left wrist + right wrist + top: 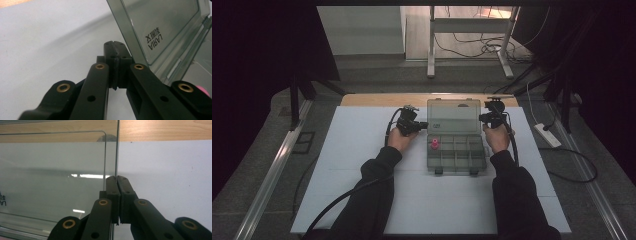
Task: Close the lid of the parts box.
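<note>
White board [362, 200] covers the table under us, with a wooden strip [377, 99] along its far edge and a smoky plastic box [456, 155] near the middle, its lid [454, 116] standing open. At the lid's left edge our left gripper [115, 44] has its jaws pressed together with nothing between them. A pink piece [434, 145] sits in the box's left compartment, and at the right our right gripper [116, 179] pinches the lid's right edge.

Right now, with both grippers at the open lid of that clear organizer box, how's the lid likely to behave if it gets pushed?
The lid is thin clear plastic, so it probably flexes. It swings on its hinge, so a push likely folds it shut. The box looks light and may slide.
</note>
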The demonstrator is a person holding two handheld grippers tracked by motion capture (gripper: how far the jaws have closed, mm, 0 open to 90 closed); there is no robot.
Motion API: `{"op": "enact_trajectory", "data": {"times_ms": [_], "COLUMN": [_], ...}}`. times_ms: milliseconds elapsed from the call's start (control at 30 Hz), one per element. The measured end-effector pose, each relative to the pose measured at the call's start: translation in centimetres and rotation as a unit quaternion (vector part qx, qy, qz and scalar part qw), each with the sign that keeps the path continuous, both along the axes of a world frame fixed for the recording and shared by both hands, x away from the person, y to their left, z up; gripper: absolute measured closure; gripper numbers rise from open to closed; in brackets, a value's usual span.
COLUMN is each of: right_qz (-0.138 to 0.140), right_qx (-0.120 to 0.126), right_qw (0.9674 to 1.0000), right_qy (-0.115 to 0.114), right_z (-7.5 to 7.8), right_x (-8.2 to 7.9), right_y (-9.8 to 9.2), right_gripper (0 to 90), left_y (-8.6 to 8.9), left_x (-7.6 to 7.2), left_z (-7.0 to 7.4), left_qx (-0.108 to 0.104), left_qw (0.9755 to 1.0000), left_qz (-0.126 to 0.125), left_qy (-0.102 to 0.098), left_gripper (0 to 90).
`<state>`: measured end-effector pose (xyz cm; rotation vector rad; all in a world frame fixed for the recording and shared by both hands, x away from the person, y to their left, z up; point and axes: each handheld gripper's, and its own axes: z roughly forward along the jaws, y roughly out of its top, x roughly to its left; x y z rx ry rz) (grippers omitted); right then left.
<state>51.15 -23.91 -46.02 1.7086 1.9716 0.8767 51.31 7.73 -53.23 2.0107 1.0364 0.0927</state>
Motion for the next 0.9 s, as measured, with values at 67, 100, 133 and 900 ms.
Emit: {"op": "enact_trajectory", "data": {"times_ms": [67, 100, 133, 900], "right_qz": [-0.001, 0.000, 0.001, 0.007], "right_qx": [0.001, 0.001, 0.001, 0.004], "right_qw": [1.0000, 1.0000, 1.0000, 0.9998], "right_qy": [-0.003, -0.003, -0.004, -0.019], "right_z": [0.0, 0.0, 0.1, 0.9], "right_x": [-0.1, -0.1, -0.1, -1.5], "right_y": [0.0, 0.0, 0.0, -0.2], "right_gripper": [88.1, 88.1, 88.1, 88.3], "left_y": [-0.1, -0.2, -0.3, -0.1], "left_x": [0.1, 0.1, 0.2, 0.5], "left_z": [0.0, 0.1, 0.1, 1.6], "left_qx": [0.001, 0.000, -0.001, -0.035], "left_qw": [1.0000, 1.0000, 1.0000, 0.9990], "left_qz": [0.002, 0.003, 0.005, 0.025], "left_qy": [-0.001, -0.001, 0.000, -0.010], "left_gripper": [88.7, 88.7, 88.7, 88.8]}}
